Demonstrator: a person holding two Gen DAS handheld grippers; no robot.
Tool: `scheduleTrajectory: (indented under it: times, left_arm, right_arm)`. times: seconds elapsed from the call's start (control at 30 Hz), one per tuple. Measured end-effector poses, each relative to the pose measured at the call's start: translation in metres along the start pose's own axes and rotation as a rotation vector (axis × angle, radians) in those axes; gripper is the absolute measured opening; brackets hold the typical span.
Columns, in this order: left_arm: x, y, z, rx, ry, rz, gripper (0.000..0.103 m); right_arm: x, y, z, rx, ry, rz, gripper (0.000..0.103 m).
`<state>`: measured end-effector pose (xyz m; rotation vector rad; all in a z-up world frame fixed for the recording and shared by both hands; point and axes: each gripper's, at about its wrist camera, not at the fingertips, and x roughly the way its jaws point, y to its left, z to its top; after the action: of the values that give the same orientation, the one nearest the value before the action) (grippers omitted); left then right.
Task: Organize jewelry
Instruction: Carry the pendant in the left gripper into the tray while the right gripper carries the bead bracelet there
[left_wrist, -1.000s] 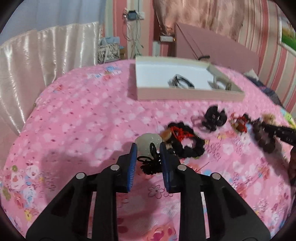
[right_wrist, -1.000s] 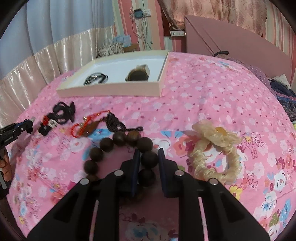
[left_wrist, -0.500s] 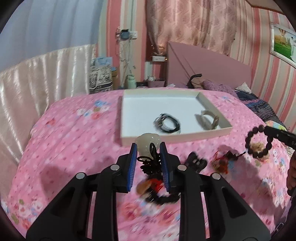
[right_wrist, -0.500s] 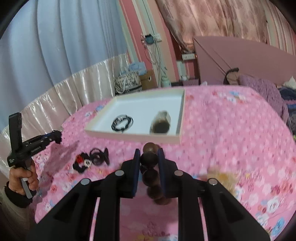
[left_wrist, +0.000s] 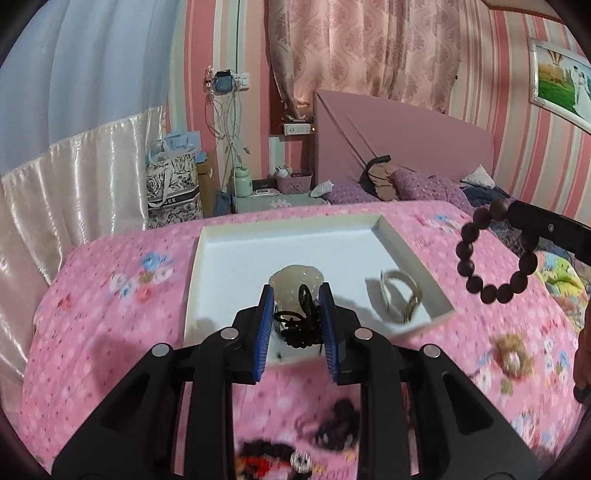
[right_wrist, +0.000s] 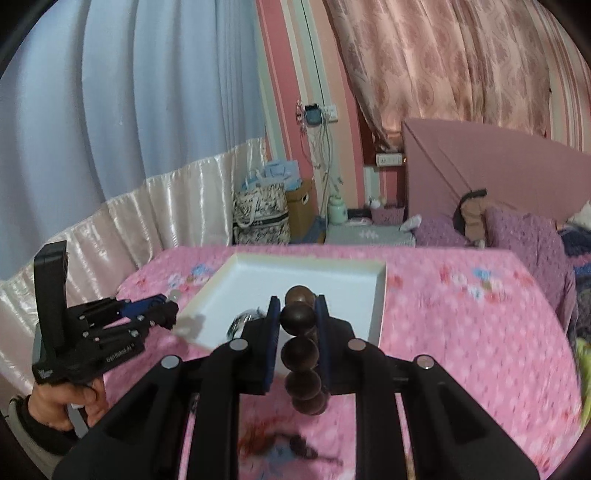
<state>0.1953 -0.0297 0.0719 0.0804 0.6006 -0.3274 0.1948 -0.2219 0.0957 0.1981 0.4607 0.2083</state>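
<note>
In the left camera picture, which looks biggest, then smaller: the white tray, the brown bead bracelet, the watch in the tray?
1. White tray.
2. Brown bead bracelet; it hangs nearer the camera, so it may look bigger.
3. Watch.

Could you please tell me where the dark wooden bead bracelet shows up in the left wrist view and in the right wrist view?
Left wrist view: the wooden bead bracelet hangs at the right edge, from the right gripper, beyond the white tray.
Right wrist view: it is at centre bottom, clamped in the right gripper's jaws, beads dangling below.
Shared landmark: the white tray on the pink floral bedspread.
</note>
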Motion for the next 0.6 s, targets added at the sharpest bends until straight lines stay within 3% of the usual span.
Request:
scheduleTrajectory:
  times: [0.2, 0.6]
  left_arm:
    - [0.037, 0.005, 0.021, -0.028, 0.026, 0.018, 0.023]
    - [0.113, 0.014, 0.015, -0.030, 0.144, 0.076, 0.023]
  right_arm:
    - [0.037, 0.007, 0.017, -0.003, 0.012, 0.012, 0.018]
    - [0.094, 0.000, -0.001, 0.031, 0.085, 0.026, 0.018]
